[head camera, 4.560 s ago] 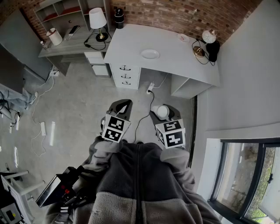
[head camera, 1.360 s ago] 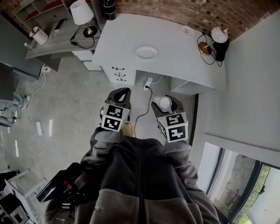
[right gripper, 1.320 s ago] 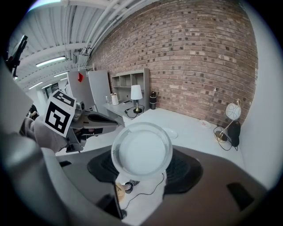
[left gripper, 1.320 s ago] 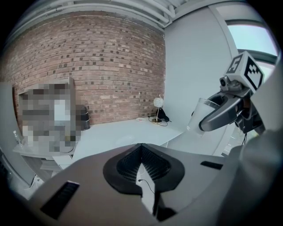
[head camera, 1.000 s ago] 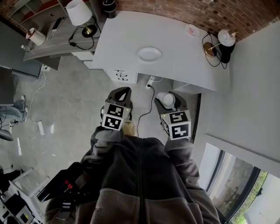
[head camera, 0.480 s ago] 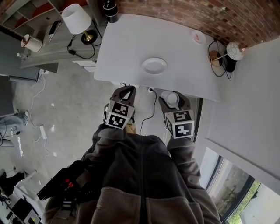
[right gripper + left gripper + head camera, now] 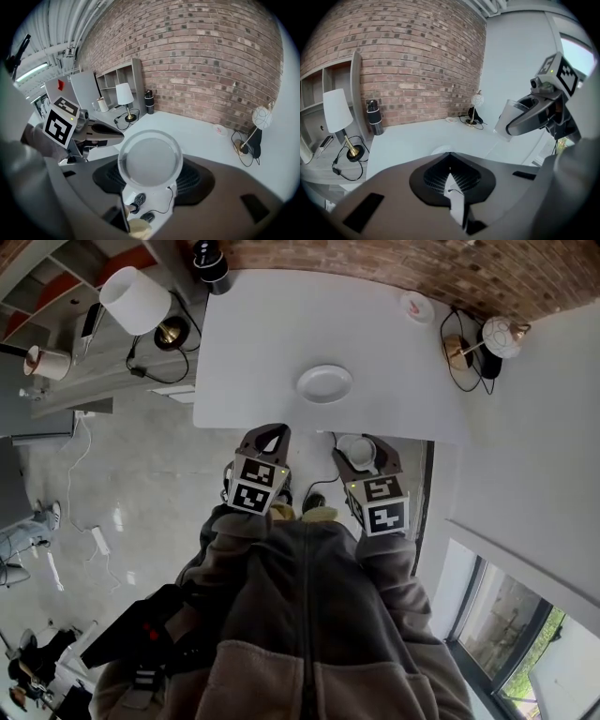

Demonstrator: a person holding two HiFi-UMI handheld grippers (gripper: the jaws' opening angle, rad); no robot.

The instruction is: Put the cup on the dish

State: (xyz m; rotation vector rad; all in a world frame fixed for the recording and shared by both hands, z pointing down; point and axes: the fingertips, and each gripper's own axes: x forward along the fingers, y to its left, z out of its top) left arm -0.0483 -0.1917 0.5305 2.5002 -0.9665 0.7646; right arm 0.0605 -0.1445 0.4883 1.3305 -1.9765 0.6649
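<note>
While the head view lays out the whole scene from above, the grip itself is made plain only in the right gripper view: there the translucent white cup (image 7: 150, 159) is seen mouth-on at the middle of the frame, clamped between the two jaws of the right gripper (image 7: 360, 450), which press on its sides. The left gripper (image 7: 450, 154) is shown in its own view with its jaws brought together tip to tip and nothing between them. In that same view the cup is seen side-on at the upper right, tilted in the other gripper's jaws, an angle that neither other view gives.

In the head view the cup is held in the air at the near edge of the white desk (image 7: 253, 343), right of centre. The dish (image 7: 324, 383) lies on the desk up and to the left of it, apart from cup and jaws alike. The desk surface between the two is bare.

Toward the top of the head view, a black bottle (image 7: 211, 253) stands at the upper-left corner of the desk. A small pink-marked saucer (image 7: 416, 306) and a globe lamp (image 7: 508, 334) with its cable sit toward the upper right, and all are well apart from the dish. A white-shaded lamp (image 7: 136, 299) stands on a lower grey desk at the upper left. A brick wall (image 7: 375, 263) runs behind the desk. Below the cup in the right gripper view, a dark shoe (image 7: 139, 200) and a cable are seen on the floor
</note>
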